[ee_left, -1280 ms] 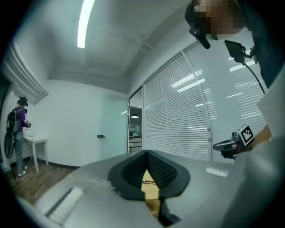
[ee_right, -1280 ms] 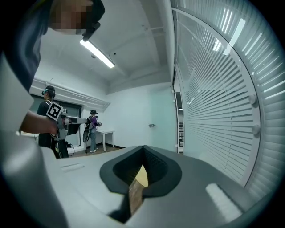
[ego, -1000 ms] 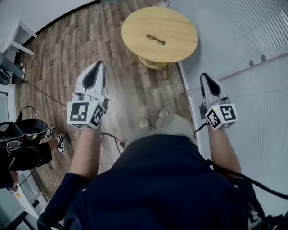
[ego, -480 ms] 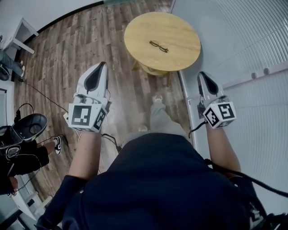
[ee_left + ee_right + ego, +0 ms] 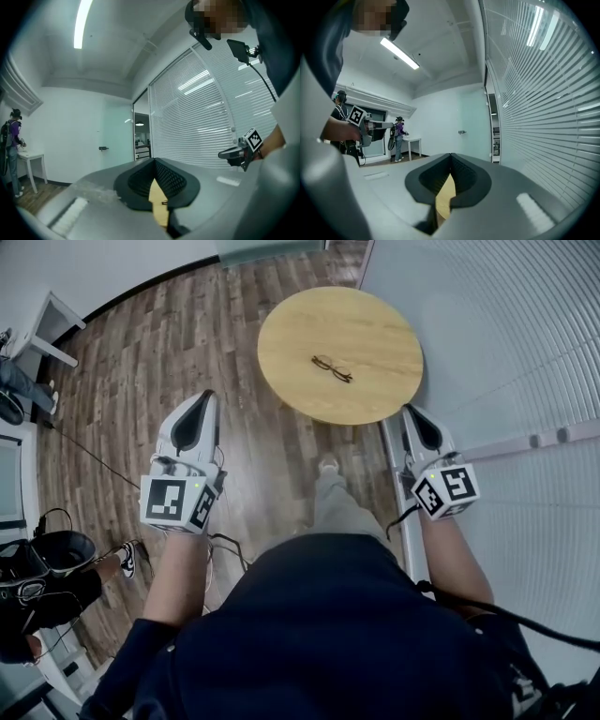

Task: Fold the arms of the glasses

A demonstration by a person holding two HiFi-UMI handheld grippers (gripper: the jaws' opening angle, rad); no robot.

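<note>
Glasses (image 5: 332, 368): centre of round table (image 5: 281, 334), untouched.
Left gripper (image 5: 204, 395): short of table, closed, empty.
Right gripper (image 5: 410, 411): beside table, closed, empty.
Progress: folding not begun.

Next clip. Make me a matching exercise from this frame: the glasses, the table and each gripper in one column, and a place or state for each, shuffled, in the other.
Column one:
1. glasses
2. round wooden table
3. left gripper
4. right gripper

Column two:
A. shut and empty, close beside the slatted wall
B. lying on the tabletop, untouched
C. shut and empty, over the open wood floor
D. standing beyond both grippers, with a pale wood top

Pairs: 1-B, 2-D, 3-C, 4-A
</note>
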